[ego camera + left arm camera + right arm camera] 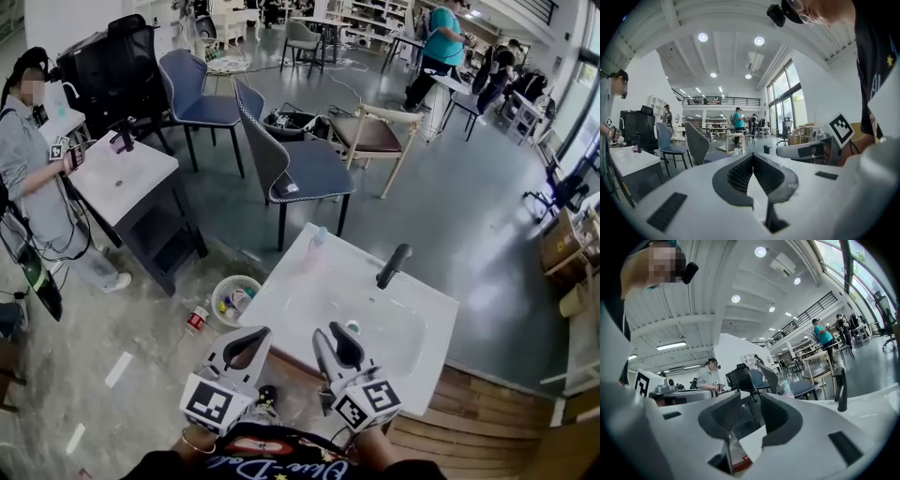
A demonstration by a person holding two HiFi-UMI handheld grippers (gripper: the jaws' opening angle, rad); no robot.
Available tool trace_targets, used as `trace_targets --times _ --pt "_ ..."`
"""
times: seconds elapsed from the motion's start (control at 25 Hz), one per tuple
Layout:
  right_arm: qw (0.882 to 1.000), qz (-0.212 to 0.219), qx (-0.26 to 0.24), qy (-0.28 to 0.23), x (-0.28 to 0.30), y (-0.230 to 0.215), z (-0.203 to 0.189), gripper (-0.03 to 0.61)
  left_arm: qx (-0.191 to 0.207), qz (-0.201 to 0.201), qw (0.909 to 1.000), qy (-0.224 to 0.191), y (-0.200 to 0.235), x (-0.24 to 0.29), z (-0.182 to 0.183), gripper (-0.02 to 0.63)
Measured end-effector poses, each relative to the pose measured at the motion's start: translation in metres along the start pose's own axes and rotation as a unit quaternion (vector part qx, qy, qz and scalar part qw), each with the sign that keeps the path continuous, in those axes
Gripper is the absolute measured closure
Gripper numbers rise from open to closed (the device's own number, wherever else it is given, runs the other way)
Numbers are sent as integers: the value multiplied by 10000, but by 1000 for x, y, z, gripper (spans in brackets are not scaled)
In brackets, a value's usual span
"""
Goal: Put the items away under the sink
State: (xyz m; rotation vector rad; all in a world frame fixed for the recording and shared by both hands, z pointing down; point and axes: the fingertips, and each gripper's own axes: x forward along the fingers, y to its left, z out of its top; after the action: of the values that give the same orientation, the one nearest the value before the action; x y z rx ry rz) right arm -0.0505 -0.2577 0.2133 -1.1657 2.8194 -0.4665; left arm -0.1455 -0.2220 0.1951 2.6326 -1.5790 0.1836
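White ceramic fills the middle of my head view: a square white sink basin (298,281) with a black lever faucet (394,265) standing upright near its far right edge. A small clear bottle with a pale blue cap (317,239) stands at the basin's far left corner, well apart from both tools.

On the concrete floor just left of the basin I see a round white basket (216,291) holding small colourful items I cannot identify. A red-and-white can (196,320) sits just beside it.

I hold both tools at the basin's near edge, pointing across it. My left gripper (255,339) has its dark ribbed pads pressed together at the tips, with nothing between them. My right gripper (333,336) has its jaws parted by a moderate gap, and that gap is empty.
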Motion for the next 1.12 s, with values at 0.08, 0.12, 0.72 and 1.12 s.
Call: trace_targets --times 0.08,0.12,0.72,1.12 --pt "10000 -57 23 -5 7 -1 0 448 10 -36 10000 11 8 2 0 604" --pt "10000 -85 34 -7 11 -1 0 446 18 -62 10000 18 12 3 0 604" --pt "9983 -561 -141 92 58 -5 -5 413 -31 -411 9991 -110 62 22 -4 604" --pt "9963 -758 -327 254 68 -24 -11 383 -139 -518 9983 -212 64 36 -13 604"
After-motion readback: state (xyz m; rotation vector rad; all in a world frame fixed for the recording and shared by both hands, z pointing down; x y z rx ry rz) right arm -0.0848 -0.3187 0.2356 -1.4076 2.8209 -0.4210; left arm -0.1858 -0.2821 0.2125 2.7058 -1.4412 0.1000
